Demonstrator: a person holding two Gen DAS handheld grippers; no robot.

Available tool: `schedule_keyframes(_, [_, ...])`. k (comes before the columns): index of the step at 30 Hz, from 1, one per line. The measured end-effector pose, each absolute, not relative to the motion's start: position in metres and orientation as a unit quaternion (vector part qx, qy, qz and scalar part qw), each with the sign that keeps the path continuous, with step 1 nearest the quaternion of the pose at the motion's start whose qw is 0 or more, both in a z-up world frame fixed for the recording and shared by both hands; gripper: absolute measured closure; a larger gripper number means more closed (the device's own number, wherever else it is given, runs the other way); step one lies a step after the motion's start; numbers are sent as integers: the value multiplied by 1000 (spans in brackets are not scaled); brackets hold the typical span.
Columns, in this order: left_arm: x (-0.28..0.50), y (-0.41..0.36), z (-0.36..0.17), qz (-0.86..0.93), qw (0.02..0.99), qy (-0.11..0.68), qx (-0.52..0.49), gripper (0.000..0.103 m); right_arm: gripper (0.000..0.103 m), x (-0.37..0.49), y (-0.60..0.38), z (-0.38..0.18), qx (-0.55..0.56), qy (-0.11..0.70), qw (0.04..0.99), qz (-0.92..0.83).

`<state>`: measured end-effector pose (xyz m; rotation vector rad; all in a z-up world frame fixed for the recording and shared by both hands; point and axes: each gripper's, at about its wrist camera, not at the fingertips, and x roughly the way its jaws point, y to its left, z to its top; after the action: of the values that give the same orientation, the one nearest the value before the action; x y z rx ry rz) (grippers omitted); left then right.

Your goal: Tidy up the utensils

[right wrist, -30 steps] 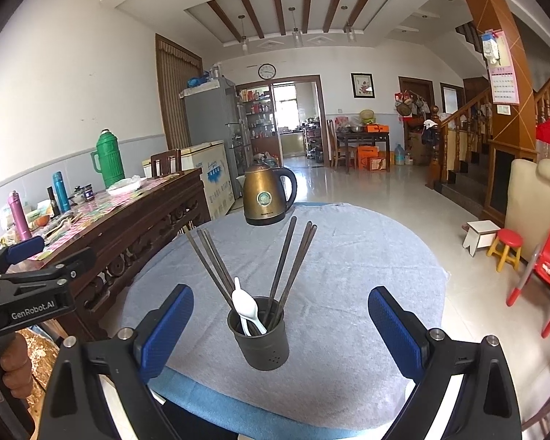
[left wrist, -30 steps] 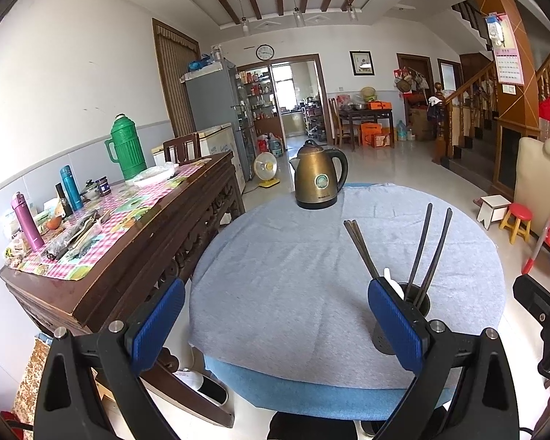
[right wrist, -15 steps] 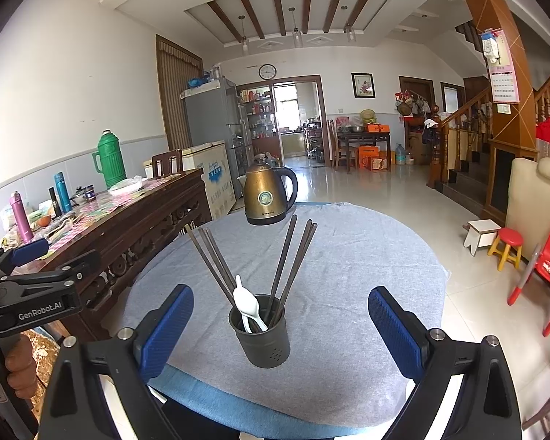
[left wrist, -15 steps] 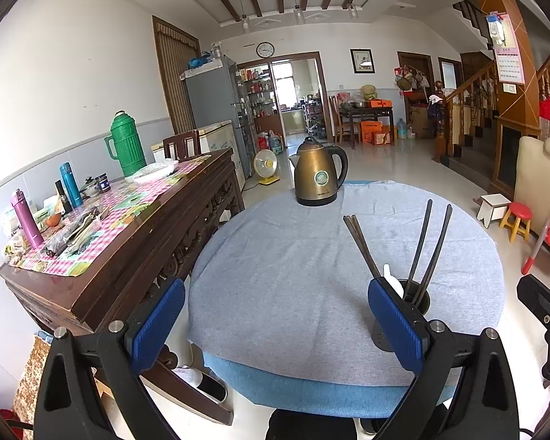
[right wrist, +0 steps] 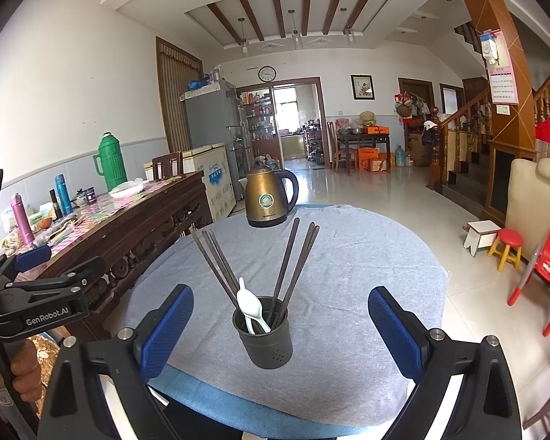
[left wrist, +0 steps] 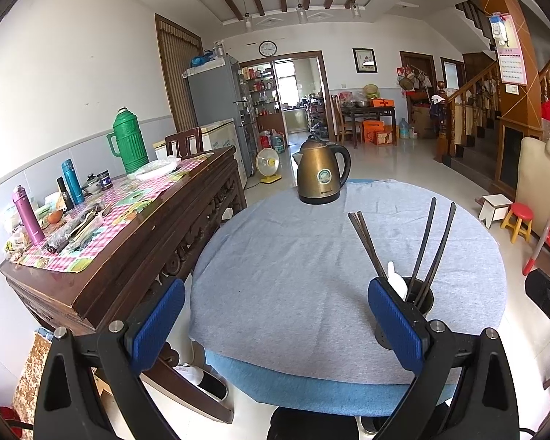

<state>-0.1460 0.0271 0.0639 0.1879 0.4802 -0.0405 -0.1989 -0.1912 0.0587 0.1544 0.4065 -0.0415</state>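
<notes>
A dark grey utensil holder (right wrist: pixel 266 337) stands near the front edge of the round table (right wrist: pixel 366 293), which is covered by a grey cloth. It holds several dark chopsticks (right wrist: pixel 286 264) and white spoons (right wrist: pixel 251 306). My right gripper (right wrist: pixel 280 330) is open, level with the holder, its blue pads (right wrist: pixel 396 330) wide on either side and apart from it. In the left wrist view the holder (left wrist: pixel 418 295) sits partly behind my right-hand finger. My left gripper (left wrist: pixel 275 322) is open over bare cloth, holding nothing. The left gripper's body (right wrist: pixel 44 300) shows at the right view's left edge.
A bronze electric kettle (left wrist: pixel 322 172) stands at the table's far edge. A dark wooden sideboard (left wrist: pixel 128 227) with flasks and clutter runs along the left. Small red and yellow stools (right wrist: pixel 509 245) and a sofa are on the right, stairs behind.
Both views have drifted slightly; the holder sits a little lower and closer in the right wrist view. Both grippers stay open and nothing on the table has moved.
</notes>
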Motion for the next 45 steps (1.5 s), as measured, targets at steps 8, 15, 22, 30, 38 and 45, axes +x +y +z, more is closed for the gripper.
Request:
schedule_keyframes(8, [-145,31,60,-18,967,239,92,3,5,-198,-189,59,73,204,976,-19])
schedule_keyframes(15, [-146,31,59,-16,967,238,91,3,5,-198,-189,59,72,204,976,-19])
schedule_keyframes(22, [-146,31,58,-14,967,239,91,3,5,-198,-189,59,72,205,976,-20])
schedule_keyframes(30, [-145,32,56,-13,967,239,89,3,5,-198,-188,59,72,205,976,-20])
schedule_keyframes(38, [-145,33,55,-12,967,239,87,3,5,-194,-182,56,65,207,976,-17])
schedule_keyframes(45, [-143,40,53,-10,967,240,82,3,5,-192,-176,56,59,209,976,-15])
